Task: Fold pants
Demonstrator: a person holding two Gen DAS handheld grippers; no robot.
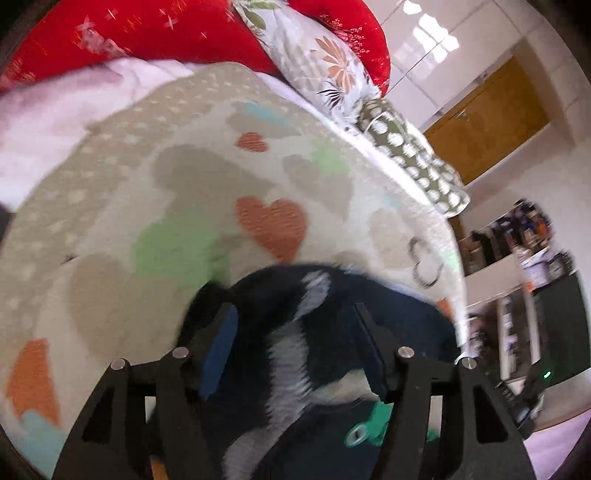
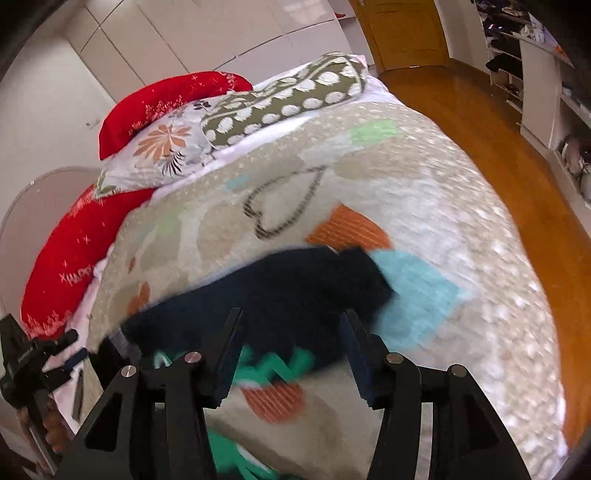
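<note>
Black linkage arms of the left hand-held gripper [image 1: 295, 332] fill the bottom of the left wrist view, its blue-padded fingers [image 1: 218, 354] spread wide apart. Dark navy pants [image 1: 332, 317] with a white stripe are bunched between and below those fingers; whether any cloth is touched by the pads cannot be told through the motion blur. A green printed patch [image 1: 369, 428] is seen low on the fabric beside the right-side finger. In the right wrist view the right hand-held gripper [image 2: 293, 343] is also seen spread open, nothing pinched, hovering over the near edge of the pants [image 2: 280, 291]. The pants are laid crumpled on the bed, stretched from lower left toward the centre, with green fabric [image 2: 273, 365] showing at the near end between the fingers. The bed is covered by a beige blanket [image 2: 424, 192] patterned with orange, green and teal hearts. At the head of the bed a red pillow [image 2: 155, 99], a floral pillow [image 2: 166, 147] and an olive polka-dot pillow [image 2: 295, 96] are piled. The left hand-held gripper [image 2: 33, 362] is partly visible at the lower left edge of the right wrist view. A wooden floor [image 2: 498, 129], a wooden door [image 2: 402, 29] and white shelving [image 2: 535, 81] are seen beyond the bed. Both views are blurred.
</note>
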